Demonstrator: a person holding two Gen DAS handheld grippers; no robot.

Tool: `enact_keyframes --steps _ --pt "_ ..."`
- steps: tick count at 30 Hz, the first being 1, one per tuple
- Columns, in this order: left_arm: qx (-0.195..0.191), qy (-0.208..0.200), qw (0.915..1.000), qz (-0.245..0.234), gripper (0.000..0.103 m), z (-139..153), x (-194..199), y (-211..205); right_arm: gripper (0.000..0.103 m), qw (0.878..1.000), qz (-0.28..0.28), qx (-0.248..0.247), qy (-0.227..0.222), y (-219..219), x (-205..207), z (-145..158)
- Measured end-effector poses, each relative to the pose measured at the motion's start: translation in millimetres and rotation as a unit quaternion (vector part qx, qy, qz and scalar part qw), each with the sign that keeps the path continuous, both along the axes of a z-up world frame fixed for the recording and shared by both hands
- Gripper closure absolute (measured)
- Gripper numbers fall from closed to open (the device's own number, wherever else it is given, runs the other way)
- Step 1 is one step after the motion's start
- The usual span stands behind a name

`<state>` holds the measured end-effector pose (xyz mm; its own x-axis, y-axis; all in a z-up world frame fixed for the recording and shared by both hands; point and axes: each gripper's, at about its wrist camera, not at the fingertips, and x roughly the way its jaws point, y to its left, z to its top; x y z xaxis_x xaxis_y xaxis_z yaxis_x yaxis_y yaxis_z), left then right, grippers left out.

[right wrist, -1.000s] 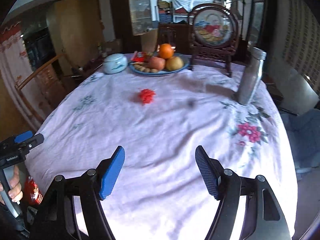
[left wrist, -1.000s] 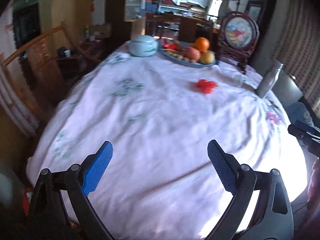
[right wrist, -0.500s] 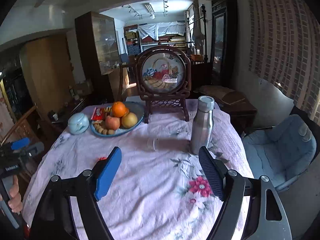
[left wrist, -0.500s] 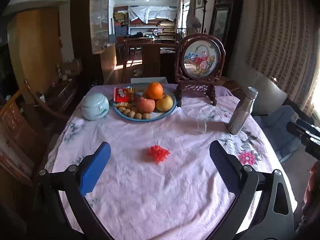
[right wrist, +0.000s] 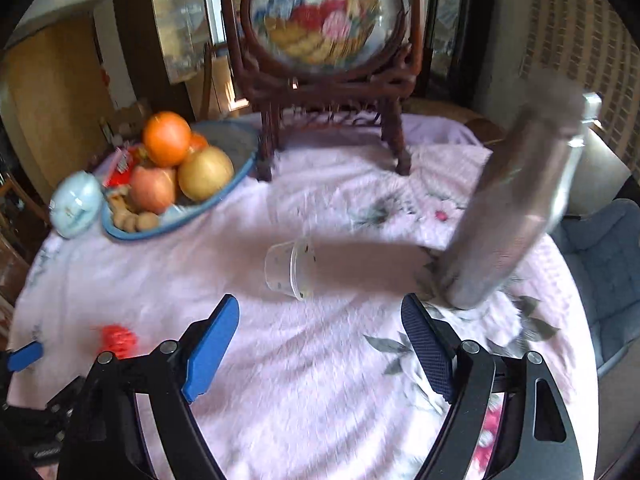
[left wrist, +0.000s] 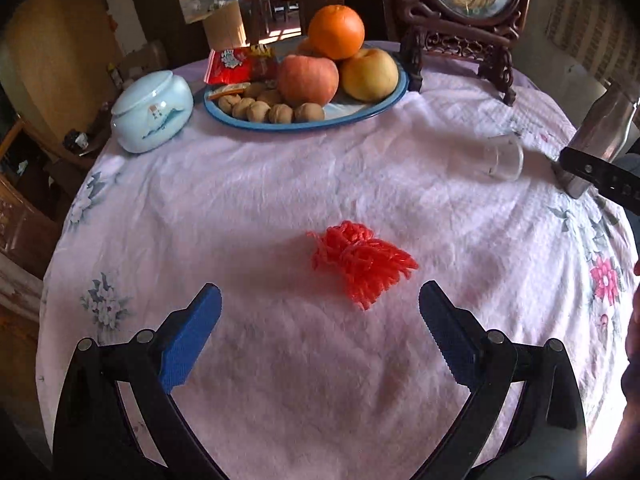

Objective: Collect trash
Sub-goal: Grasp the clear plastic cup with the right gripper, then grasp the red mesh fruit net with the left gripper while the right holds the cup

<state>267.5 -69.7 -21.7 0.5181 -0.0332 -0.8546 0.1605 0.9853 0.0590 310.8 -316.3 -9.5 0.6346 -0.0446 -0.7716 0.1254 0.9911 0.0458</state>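
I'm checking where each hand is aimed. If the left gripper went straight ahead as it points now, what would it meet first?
Most likely the red mesh scrap, lying just beyond the open left gripper, slightly right of centre; depth is uncertain.

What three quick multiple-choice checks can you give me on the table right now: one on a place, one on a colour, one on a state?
1. Where is the red mesh scrap?
A. On the fruit plate
B. On the tablecloth ahead of the left gripper
C. Inside the cup

2. What colour is the rim of the fruit plate?
A. Blue
B. Green
C. Yellow

3. How does the clear plastic cup lie?
A. Upright
B. Stacked on the steel bottle
C. Tipped on its side

Answers:
1. B, it lies on bare cloth just beyond the open jaws.
2. A, a blue band runs round its edge.
3. C, it lies sideways ahead of the right gripper, beside the steel bottle.
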Motion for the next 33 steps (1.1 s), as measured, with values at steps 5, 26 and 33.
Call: enact_keyframes --steps 5,26,33 --pt "-0.004 0.009 0.9999 -0.004 0.008 -8.4 8.2 6.3 0.022 1.000 0.002 -0.013 0.025 16.1 40.6 -37.4" --pt "-0.039 0.034 0.9986 0.012 0.008 -18.9 38.9 -19.0 0.072 0.998 0.054 0.022 0.022 7.1 -55.2 -20.7" --pt "-0.042 0.026 0.9985 0.022 0.008 -18.8 43.4 -26.2 0.072 0.996 0.075 0.041 0.022 5.1 -75.3 -19.0"
